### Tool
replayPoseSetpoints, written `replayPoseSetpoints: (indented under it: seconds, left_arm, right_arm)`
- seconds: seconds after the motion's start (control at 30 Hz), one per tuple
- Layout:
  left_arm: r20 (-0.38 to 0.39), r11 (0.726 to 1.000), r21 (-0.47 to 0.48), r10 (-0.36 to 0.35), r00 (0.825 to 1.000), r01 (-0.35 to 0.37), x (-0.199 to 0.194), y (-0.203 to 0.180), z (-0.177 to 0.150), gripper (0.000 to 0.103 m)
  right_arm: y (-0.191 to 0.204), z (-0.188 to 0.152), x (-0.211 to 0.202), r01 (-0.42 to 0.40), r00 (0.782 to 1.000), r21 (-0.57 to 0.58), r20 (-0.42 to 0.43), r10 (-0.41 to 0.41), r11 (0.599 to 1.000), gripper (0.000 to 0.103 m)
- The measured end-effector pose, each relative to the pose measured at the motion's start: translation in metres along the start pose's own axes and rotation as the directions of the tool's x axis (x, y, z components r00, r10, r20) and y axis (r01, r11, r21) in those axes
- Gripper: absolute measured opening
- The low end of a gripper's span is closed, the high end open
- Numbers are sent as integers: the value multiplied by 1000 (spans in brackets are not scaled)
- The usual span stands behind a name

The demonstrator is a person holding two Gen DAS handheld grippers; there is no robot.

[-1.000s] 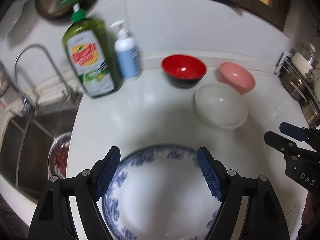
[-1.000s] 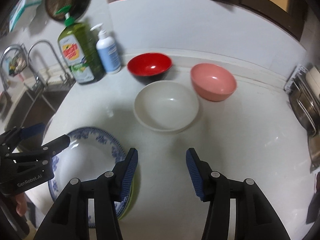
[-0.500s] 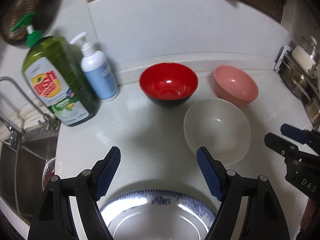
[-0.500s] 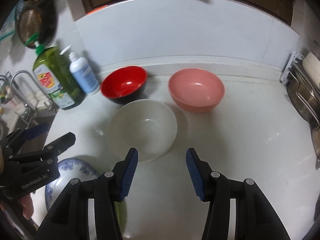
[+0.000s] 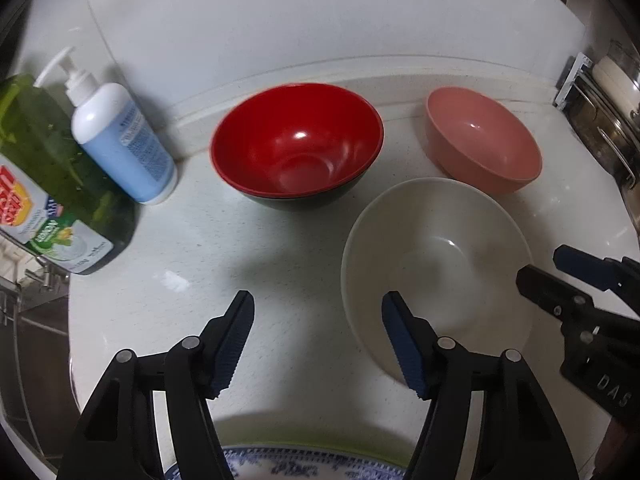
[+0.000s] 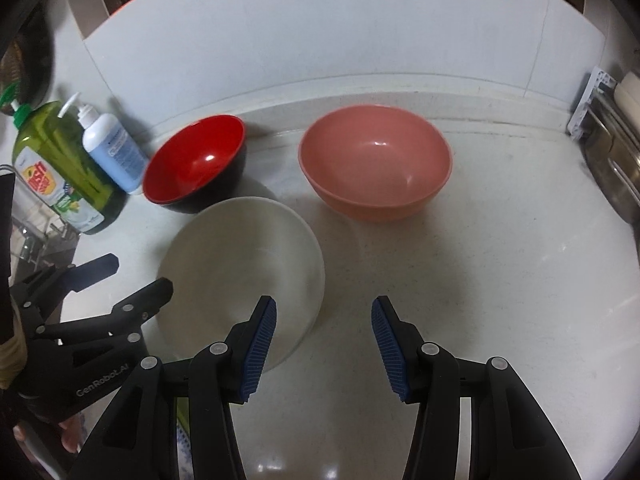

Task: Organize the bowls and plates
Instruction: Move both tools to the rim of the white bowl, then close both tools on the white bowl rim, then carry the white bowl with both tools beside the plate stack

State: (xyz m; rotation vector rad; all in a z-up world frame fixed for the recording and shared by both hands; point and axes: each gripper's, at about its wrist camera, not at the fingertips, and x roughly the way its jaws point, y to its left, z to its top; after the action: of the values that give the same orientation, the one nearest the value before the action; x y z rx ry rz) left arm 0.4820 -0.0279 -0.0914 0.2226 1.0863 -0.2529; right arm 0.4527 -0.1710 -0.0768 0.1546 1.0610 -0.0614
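Observation:
Three bowls stand on the white counter. A red bowl with a black outside [image 5: 296,152] [image 6: 196,164] is at the back. A pink bowl [image 5: 484,140] [image 6: 376,160] is to its right. A white bowl [image 5: 436,268] [image 6: 244,268] is nearest. My left gripper [image 5: 318,304] is open and empty, its right finger over the white bowl's near rim. My right gripper [image 6: 324,308] is open and empty, its left finger over the white bowl's right rim. A blue-patterned plate [image 5: 304,466] on a green plate lies below my left gripper.
A green dish soap bottle [image 5: 52,184] [image 6: 60,168] and a blue pump bottle [image 5: 124,140] [image 6: 112,148] stand at the left by the wall. A sink [image 5: 24,340] lies at the far left. A metal rack [image 5: 608,112] [image 6: 612,152] stands at the right edge.
Both grippers have moved forward toward the bowls. The blue-patterned plate has slid almost out of the left view's bottom. The bowls look nearer and larger. Both grippers stay open.

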Motion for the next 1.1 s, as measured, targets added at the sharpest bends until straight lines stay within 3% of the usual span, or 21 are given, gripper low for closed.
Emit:
replayPoseSetpoints:
  seconds: [0.33, 0.57, 0.63, 0.83, 1.1]
  left_arm:
    - [-45, 999, -38, -35, 998, 34, 23, -2, 12, 45]
    - [-84, 994, -67, -90, 992, 85, 30, -2, 13, 16]
    - [-90, 993, -65, -102, 991, 96, 31, -4, 12, 12]
    - [-96, 993, -71, -98, 991, 92, 24, -13, 7, 11]
    - [-72, 988, -70, -142, 987, 137, -10, -29, -8, 11]
  right_arm:
    - [3, 6, 28, -1, 998, -5, -61, 0, 1000, 35]
    - [7, 8, 36, -18, 996, -16, -91, 16, 1000, 16]
    - [8, 8, 38, -31, 995, -13, -100, 29, 999, 14]
    - [8, 9, 38, -29, 993, 1, -112, 29, 1000, 13]
    - [3, 4, 10, -18, 996, 1, -91, 18, 1000, 12]
